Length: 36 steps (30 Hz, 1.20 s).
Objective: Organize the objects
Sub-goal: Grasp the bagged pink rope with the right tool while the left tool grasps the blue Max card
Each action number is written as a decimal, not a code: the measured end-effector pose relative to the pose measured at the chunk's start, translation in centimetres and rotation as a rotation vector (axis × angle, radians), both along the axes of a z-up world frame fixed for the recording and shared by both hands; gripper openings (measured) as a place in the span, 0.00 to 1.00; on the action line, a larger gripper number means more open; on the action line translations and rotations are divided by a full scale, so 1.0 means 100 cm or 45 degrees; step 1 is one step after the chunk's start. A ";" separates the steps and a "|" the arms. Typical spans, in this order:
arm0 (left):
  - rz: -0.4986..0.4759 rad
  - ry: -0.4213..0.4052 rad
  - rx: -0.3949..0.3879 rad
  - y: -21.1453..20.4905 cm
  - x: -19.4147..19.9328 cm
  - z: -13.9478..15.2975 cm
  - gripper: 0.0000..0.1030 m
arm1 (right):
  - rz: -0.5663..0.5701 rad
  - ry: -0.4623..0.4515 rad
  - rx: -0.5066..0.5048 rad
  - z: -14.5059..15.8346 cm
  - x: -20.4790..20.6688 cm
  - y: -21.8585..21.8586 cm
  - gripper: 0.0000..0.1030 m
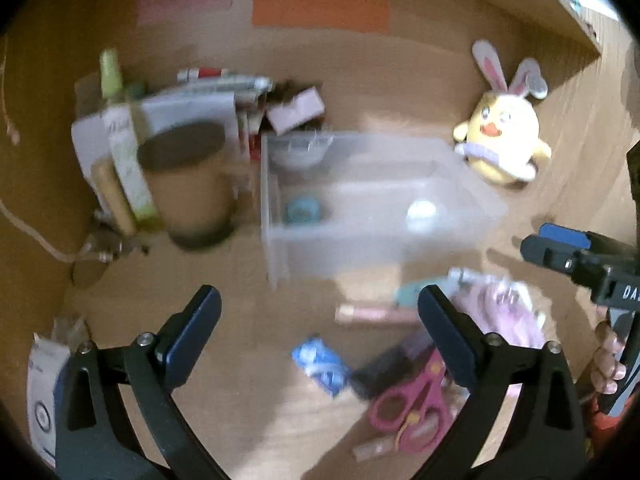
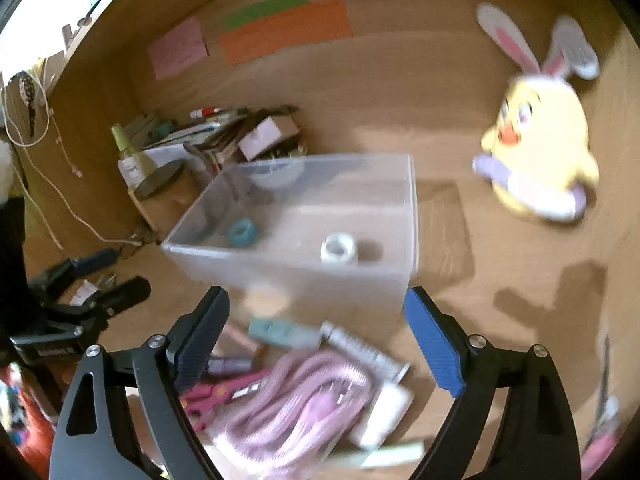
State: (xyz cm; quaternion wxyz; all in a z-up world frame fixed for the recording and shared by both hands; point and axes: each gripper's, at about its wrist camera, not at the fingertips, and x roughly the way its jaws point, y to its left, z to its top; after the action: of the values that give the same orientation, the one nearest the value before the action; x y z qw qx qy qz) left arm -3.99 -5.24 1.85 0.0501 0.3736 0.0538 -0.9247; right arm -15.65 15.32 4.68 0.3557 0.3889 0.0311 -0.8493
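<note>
A clear plastic bin stands on the wooden desk. It holds a teal tape roll, a white tape roll and a bowl-like thing at the back. In front of the bin lies a loose pile: pink scissors, a bagged pink cable, a blue packet, tubes and pens. My left gripper is open and empty above the pile. My right gripper is open and empty over the cable bag; it also shows in the left wrist view.
A yellow plush chick with bunny ears stands to the right of the bin. A brown jar with a dark lid, bottles, books and boxes crowd the left. Coloured paper notes hang on the back panel. A white cable trails at left.
</note>
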 end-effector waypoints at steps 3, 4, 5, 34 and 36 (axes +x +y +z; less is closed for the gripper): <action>0.004 -0.059 0.014 -0.001 0.009 -0.022 0.97 | -0.040 -0.038 0.029 -0.017 0.009 0.003 0.85; 0.010 -0.078 0.021 -0.002 0.012 -0.028 0.97 | -0.049 -0.047 0.042 -0.022 0.012 0.002 0.85; 0.015 -0.091 0.029 -0.004 0.014 -0.033 0.97 | -0.055 -0.055 0.058 -0.027 0.014 0.002 0.85; 0.107 -0.260 0.249 -0.041 0.001 -0.062 0.71 | 0.015 -0.063 0.190 -0.066 0.028 -0.016 0.56; 0.107 -0.262 0.229 -0.036 -0.003 -0.063 0.71 | 0.011 -0.036 0.186 -0.064 0.029 -0.015 0.52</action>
State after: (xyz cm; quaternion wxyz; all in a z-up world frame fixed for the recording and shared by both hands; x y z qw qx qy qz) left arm -4.25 -8.82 -4.41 0.0604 0.4667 0.1466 -0.8701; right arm -12.70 13.87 -1.74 0.3304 0.4258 0.0896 -0.8376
